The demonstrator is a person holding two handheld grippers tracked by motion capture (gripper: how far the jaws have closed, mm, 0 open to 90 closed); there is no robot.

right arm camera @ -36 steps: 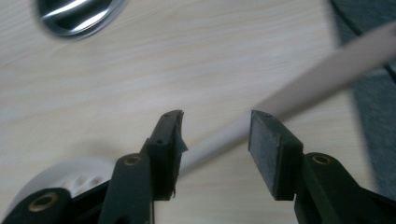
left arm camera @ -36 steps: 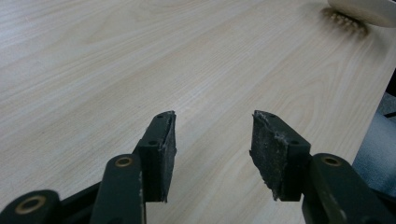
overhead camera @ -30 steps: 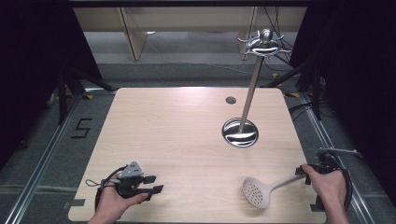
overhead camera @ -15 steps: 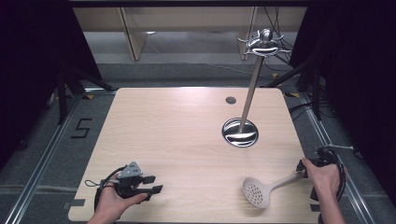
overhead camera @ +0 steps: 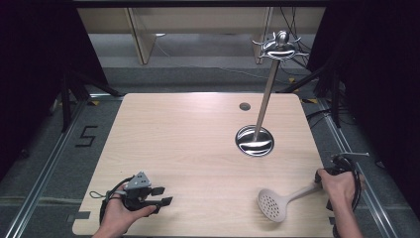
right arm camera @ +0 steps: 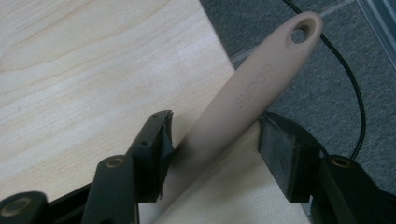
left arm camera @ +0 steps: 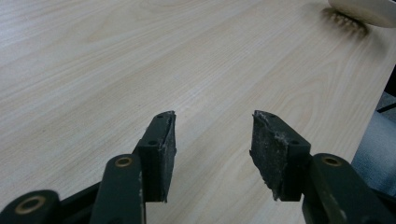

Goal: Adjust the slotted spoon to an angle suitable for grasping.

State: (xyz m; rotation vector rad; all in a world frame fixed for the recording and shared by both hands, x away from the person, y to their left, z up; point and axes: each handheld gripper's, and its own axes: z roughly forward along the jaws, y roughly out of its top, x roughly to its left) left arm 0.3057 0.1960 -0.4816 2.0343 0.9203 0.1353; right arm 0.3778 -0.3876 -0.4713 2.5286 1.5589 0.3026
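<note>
Reaching for the skimmer (overhead camera: pixel 277 202) is the step in hand: we have our right gripper (right arm camera: pixel 215 135) set around its handle (right arm camera: pixel 252 93), at the near right corner of the table (overhead camera: pixel 198 144). Seen from that gripper, the handle slants up between the jaws, lying against the left pad (right arm camera: pixel 161 135) with the right pad just beside it and a sliver of gap showing there, so we are not clamped yet. The jaws have just been closing in a little with the handle between them. The skimmer's perforated bowl lies flat on the table, well in front of the rack (overhead camera: pixel 255 140) with its hooked top, and the handle's holed end juts past the table edge.

Our left gripper (overhead camera: pixel 161 196) rests at the near left, far from the rack, with its jaws apart on nothing.

Next, we judge, the squeeze must finish squarely on the handle before any lift. The handle is smooth and tapered, so a skewed pinch could let it slip or swing.
</note>
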